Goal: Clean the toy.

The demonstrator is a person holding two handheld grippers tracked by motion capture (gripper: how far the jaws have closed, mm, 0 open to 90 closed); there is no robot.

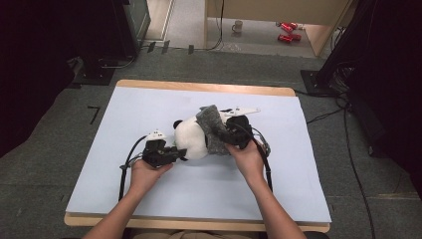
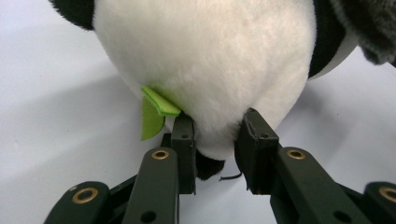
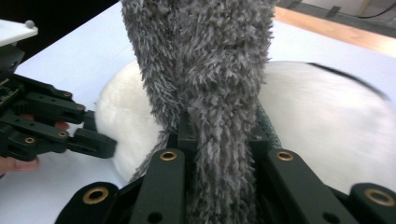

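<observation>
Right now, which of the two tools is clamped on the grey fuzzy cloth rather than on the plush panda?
The right tool: its jaws pinch the grey fuzzy cloth. The left tool grips the panda's white belly.

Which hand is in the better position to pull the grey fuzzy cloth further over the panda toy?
Right. The right gripper is already shut on the grey fuzzy cloth, which drapes over the panda toy. The left gripper pinches the toy's white belly, so it probably serves best as the anchor.
</observation>
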